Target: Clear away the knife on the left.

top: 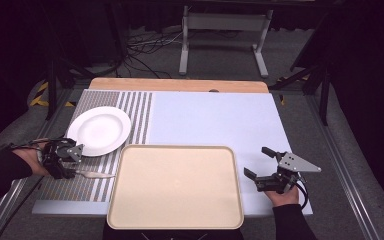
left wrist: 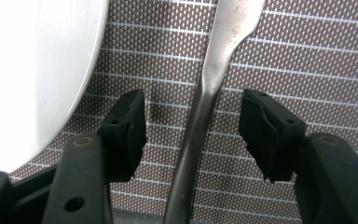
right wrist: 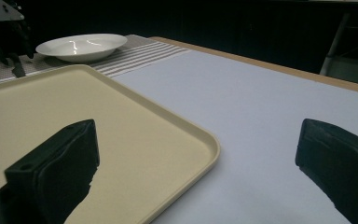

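Tools framed the beige tray at the bench's near edge: the right tool hovered with jaws spread just off the tray's right rim, while the left tool, jaws spread, straddled a metal utensil on the striped mat. Beyond, a white plate sat on that mat.
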Action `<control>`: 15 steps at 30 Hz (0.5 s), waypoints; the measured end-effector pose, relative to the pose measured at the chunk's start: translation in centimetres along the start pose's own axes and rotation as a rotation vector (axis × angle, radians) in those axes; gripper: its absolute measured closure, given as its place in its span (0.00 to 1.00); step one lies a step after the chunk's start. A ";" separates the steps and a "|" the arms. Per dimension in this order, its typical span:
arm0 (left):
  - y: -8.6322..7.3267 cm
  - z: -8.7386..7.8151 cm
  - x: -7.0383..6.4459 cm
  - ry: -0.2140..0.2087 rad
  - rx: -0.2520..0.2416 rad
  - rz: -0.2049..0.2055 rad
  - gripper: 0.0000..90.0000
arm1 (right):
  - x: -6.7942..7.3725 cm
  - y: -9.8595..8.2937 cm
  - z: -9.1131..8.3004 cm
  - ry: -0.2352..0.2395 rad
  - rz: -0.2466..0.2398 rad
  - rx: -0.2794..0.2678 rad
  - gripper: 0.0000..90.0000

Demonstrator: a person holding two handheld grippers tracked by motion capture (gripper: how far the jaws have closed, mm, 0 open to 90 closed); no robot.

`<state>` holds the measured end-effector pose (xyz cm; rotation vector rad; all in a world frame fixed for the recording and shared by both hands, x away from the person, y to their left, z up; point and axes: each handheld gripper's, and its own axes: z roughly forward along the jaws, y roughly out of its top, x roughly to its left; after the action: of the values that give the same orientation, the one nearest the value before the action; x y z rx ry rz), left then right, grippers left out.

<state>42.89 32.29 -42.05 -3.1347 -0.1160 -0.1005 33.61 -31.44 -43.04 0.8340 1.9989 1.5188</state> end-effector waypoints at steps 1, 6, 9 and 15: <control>0.0 0.1 0.0 -0.003 0.003 0.001 0.51 | 0.0 0.0 0.0 0.001 -0.003 0.001 0.01; -0.1 0.3 -0.1 -0.018 0.019 0.022 0.63 | 0.1 0.0 0.0 -0.001 -0.015 0.009 0.01; -0.1 0.3 0.0 -0.031 0.023 0.020 0.71 | 0.2 0.0 0.1 0.001 -0.017 0.006 0.01; 0.3 0.3 0.0 -0.045 0.048 0.049 0.80 | 0.3 0.0 0.2 0.012 -0.023 0.014 0.02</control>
<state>42.97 31.98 -42.34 -3.0905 -0.0408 -0.0267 33.55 -31.14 -43.10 0.8067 2.0227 1.5018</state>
